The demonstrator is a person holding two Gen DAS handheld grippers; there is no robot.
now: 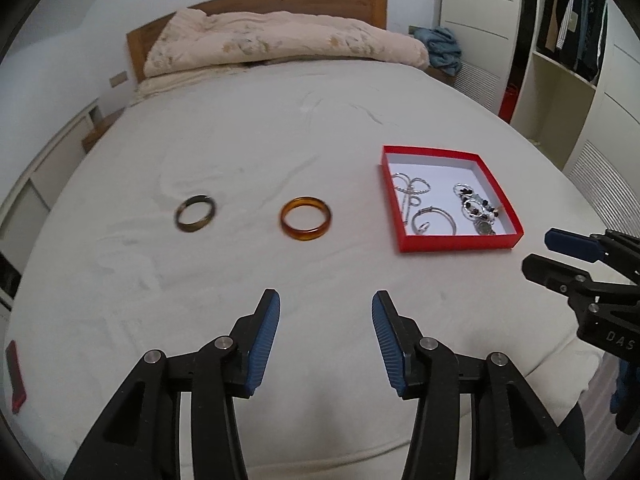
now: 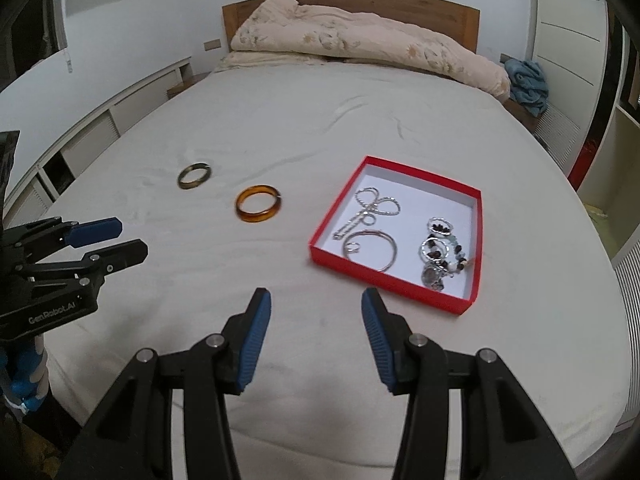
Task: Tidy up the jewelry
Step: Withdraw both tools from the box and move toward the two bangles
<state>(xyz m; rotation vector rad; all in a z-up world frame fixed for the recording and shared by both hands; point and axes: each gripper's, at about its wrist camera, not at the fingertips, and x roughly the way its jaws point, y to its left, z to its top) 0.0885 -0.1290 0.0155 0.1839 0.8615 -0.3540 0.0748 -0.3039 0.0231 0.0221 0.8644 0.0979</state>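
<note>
Amber resin or glass, by its look: the orange bangle (image 1: pixel 305 219) lies flat on the bed sheet (image 1: pixel 248 136), ahead of the left claw (image 1: pixel 326 338) and slightly to its left, well apart from the pads. The darker olive-brown bangle (image 1: pixel 195 213) lies further left of it, apart from it and also flat. The red box (image 1: pixel 452 244) sits ahead and to the right of the left claw; in the right wrist view it lies just ahead-right of the right claw (image 2: pixel 316 336). It already contains a silver chain (image 2: pixel 374 208), a silver hoop (image 2: pixel 372 250) and a cluster of beaded pieces (image 2: pixel 442 252).

Claw state: both claws are spread, with nothing between the pads. Both hang over the sheet near the foot of the bed.

Hazards, judged from this layout:

1. Slip on closure. Both bangles appear hard and smooth-rimmed. A pinch across the outer curve could squirt the ring sideways; gripping one wall of the ring, one pad inside and one outside, is likely safer.
2. Soft support. The mattress yields, so a pad pressed down beside a bangle may tilt it, or catch a fold of sheet with it.
3. Crowded box. A drop onto the beaded cluster or chain could tangle or scratch the items; the bare floor at the far side is the better target.
4. Box shift. The box looks light, and a claw striking its near wall could slide or tip it.
5. Claw collision. Both claws work close together; a simultaneous reach risks contact.
</note>
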